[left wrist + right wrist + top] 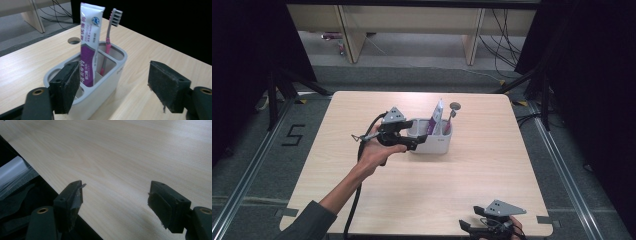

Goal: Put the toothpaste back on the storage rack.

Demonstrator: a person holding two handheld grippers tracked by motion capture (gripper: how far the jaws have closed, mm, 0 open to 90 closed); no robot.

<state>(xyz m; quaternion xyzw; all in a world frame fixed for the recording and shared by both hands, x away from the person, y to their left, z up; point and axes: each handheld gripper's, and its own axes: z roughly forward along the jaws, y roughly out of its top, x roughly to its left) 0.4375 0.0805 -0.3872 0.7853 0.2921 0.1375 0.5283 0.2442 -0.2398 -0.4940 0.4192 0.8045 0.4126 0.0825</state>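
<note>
The left gripper stood with its jaws wide apart, nothing clamped between them. Just ahead of it sat the white holder; the near corner of the holder lay between the two pads, closer to the left-hand pad, and whether that pad touched the rim could not be told. Beyond the pads, inside the holder, the toothpaste tube stood upright in a middle compartment, and behind it the pink toothbrush rose from the far compartment, bristles up. In the high view the left gripper was at the holder's left end, the hand wrapped round its body.

The right gripper also had its jaws apart and held nothing; it hovered low at the near edge of the table, well apart from the holder, and in the high view the right gripper sat at the table's near right corner.

The table was pale wood-grain with rounded corners. Farther out lay a grey floor, a marked number five, black curtains at both sides, and wooden desk legs with cables at the back.
</note>
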